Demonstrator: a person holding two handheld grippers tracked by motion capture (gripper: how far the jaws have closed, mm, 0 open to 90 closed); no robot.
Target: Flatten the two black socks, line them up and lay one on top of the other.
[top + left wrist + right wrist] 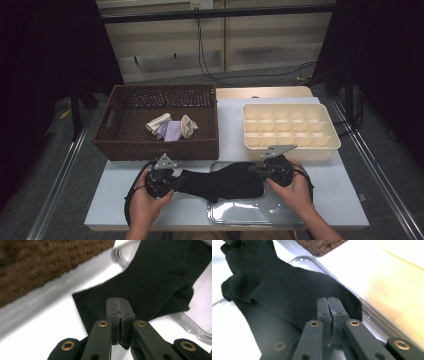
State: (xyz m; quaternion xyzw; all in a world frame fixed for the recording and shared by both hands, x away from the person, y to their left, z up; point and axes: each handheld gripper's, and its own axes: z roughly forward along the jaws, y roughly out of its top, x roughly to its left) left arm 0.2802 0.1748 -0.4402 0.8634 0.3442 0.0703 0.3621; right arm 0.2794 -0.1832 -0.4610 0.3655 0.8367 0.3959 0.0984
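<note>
Left tool was clenched on the ribbed cuff of the black sock, and right tool was clamped on its other end — each on an end, likely to keep the fabric stretched flat for folding. Worktop carried it all: the wicker basket at back left with pale rolled socks inside, the cream divider tray at back right, the clear tray nearest the person. Across that clear tray lay the black sock, long axis running side to side, cuff pointing left, foot right.
</note>
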